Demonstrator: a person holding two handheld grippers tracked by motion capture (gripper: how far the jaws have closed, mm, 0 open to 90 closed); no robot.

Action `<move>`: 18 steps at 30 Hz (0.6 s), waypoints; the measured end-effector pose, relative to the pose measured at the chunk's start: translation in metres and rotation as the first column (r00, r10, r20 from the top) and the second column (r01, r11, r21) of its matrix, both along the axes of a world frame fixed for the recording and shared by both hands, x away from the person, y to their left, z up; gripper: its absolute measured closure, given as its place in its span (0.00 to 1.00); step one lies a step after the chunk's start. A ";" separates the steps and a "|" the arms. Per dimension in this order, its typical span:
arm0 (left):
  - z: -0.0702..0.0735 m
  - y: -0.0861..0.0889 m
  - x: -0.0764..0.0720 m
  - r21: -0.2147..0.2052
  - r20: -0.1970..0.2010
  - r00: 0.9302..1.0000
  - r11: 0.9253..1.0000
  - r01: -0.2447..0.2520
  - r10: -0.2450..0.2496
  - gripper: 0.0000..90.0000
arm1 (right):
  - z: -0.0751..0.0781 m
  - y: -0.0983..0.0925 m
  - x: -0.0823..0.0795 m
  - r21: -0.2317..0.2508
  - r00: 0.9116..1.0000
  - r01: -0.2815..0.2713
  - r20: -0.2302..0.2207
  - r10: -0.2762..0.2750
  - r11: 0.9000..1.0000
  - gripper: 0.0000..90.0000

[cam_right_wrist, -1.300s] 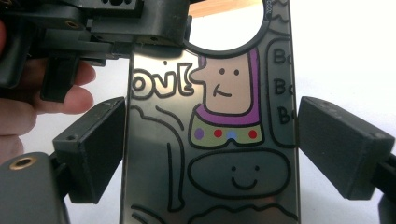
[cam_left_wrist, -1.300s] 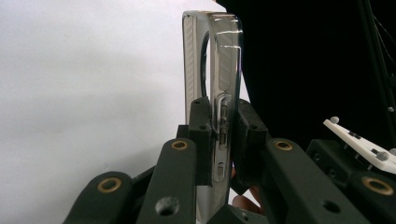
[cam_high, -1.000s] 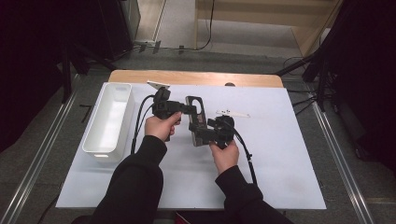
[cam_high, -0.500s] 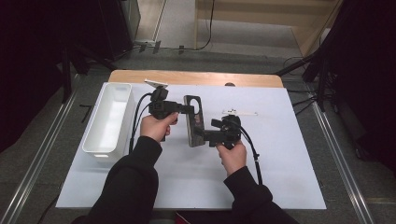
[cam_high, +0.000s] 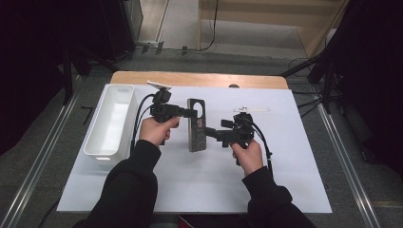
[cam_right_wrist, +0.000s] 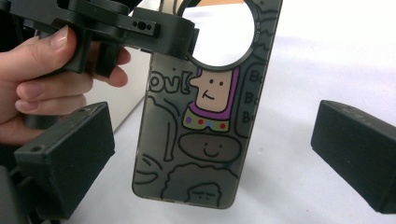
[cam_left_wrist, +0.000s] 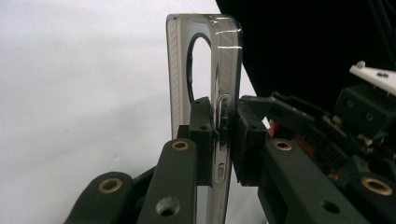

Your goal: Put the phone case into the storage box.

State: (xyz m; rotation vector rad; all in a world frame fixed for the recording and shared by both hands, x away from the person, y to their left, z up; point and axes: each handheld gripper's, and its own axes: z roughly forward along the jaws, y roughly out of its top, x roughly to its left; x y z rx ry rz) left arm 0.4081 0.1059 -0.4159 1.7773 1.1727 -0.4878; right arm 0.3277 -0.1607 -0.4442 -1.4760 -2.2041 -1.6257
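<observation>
The left gripper (cam_high: 192, 113) is clamped on the edge of a translucent grey phone case (cam_high: 196, 124), its two black pads pressing the case's thin side wall from both faces, as the left gripper view shows (cam_left_wrist: 219, 140). In the high view the case sits at the middle of the white sheet (cam_high: 285, 180) covering the table, its long axis running from 12 to 6 o'clock, with the left gripper reaching it from 9 o'clock. In the right gripper view the case (cam_right_wrist: 205, 121) hangs upright with cartoon doodles on its back and a round opening at its 12 o'clock end, where the left gripper grips it. The right gripper (cam_high: 211, 132) comes in from 3 o'clock with its jaws spread wide; its pads (cam_right_wrist: 355, 149) stand on either side of the case, clear of it. A white tray (cam_high: 111, 121) lies at 9 o'clock of the left hand (cam_high: 156, 130), well apart from the case.
</observation>
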 end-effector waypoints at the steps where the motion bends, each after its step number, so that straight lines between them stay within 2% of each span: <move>1: 0.000 0.000 0.000 -0.005 0.003 1.000 1.000 0.008 -0.008 0.89 | 0.000 0.000 0.000 0.000 1.000 0.000 0.000 0.000 1.000 0.00; 3: 0.001 0.000 -0.001 -0.008 0.009 1.000 1.000 0.021 -0.021 0.89 | 0.000 -0.002 0.001 -0.005 1.000 -0.015 -0.006 0.015 1.000 0.00; 6: 0.001 0.000 -0.003 -0.003 0.020 0.999 0.999 0.038 -0.038 0.89 | 0.001 -0.004 0.002 -0.045 1.000 -0.010 -0.022 0.009 0.999 0.00; 9: 0.002 0.000 -0.004 -0.014 0.025 0.998 0.998 0.054 -0.053 0.89 | 0.002 -0.006 0.002 -0.057 1.000 -0.014 -0.022 0.013 0.998 0.00; 16: 0.005 -0.002 -0.012 -0.010 0.045 0.993 0.994 0.105 -0.105 0.89 | 0.006 -0.015 0.004 -0.023 1.000 -0.017 -0.007 0.017 1.000 0.00; 18: 0.005 -0.002 -0.012 -0.008 0.046 0.993 0.994 0.112 -0.111 0.89 | 0.007 -0.016 0.004 -0.027 1.000 -0.010 -0.006 0.010 1.000 0.00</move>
